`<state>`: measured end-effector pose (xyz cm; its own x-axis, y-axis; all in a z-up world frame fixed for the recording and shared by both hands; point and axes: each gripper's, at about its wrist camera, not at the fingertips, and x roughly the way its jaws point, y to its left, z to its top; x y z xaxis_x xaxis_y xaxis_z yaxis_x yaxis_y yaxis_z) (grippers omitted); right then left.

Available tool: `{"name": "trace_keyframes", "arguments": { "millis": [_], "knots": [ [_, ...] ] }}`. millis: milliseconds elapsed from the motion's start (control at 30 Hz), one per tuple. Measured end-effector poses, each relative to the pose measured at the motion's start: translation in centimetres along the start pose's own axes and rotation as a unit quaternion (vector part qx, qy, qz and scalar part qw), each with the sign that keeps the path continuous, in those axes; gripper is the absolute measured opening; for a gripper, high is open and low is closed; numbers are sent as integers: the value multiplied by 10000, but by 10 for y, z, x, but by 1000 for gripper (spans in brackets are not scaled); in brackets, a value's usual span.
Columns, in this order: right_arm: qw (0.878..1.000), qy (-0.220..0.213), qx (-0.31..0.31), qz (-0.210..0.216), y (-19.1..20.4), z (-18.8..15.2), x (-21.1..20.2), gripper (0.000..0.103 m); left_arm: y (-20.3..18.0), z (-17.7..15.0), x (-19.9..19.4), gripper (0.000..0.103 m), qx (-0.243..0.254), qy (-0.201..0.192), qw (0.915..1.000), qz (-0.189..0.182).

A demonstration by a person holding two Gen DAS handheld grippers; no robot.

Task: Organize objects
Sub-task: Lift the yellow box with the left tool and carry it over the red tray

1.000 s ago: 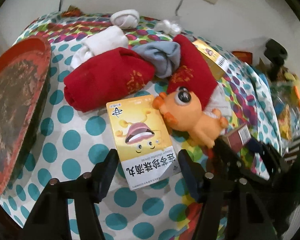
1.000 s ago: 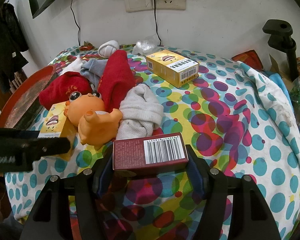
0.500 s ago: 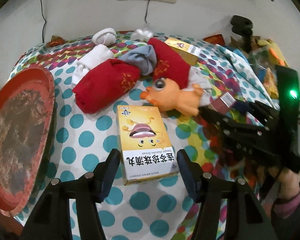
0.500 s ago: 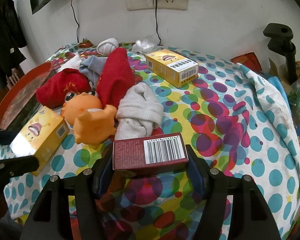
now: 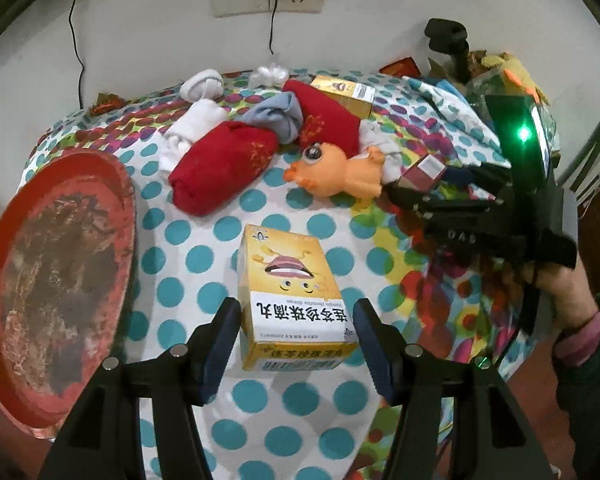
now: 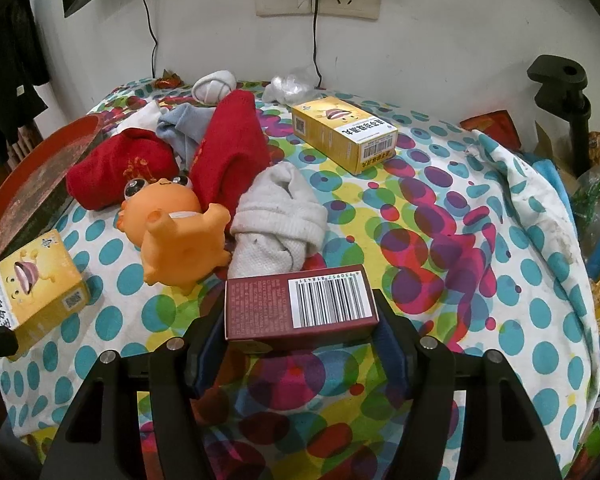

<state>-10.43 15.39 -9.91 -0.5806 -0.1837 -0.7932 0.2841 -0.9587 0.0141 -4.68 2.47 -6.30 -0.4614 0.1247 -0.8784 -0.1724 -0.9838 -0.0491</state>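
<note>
Yellow box [image 5: 292,300] held tight in left gripper [image 5: 296,332]. Dark red box [image 6: 300,306] squeezed in right gripper [image 6: 300,340]. Just ahead: orange toy [image 6: 176,232], red socks [image 5: 224,168], another yellow box [image 6: 346,136], loose on bench [image 6: 460,240]. Mostly unsorted so far.

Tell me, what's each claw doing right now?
Left gripper clamped on yellow box, lifted. Right gripper clamped on maroon box. Orange toy and socks ahead.
</note>
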Motion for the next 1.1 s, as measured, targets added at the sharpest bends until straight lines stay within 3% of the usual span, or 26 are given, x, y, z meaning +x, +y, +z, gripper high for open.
{"name": "trace_keyframes", "arguments": {
  "millis": [133,467,667,1100],
  "knots": [
    [10000,0,-3,-9,0,0,0,64,6,-8,10,60,10,217,9997,-73],
    [10000,-2,-7,3,-2,0,0,64,15,-8,41,60,-515,576,9969,-147],
    [10000,-1,-7,7,-1,0,0,64,17,-2,41,56,-549,544,9967,-261],
    [10000,-1,-14,1,-1,0,0,64,23,10,5,56,-288,111,9995,-62]
  ]
}}
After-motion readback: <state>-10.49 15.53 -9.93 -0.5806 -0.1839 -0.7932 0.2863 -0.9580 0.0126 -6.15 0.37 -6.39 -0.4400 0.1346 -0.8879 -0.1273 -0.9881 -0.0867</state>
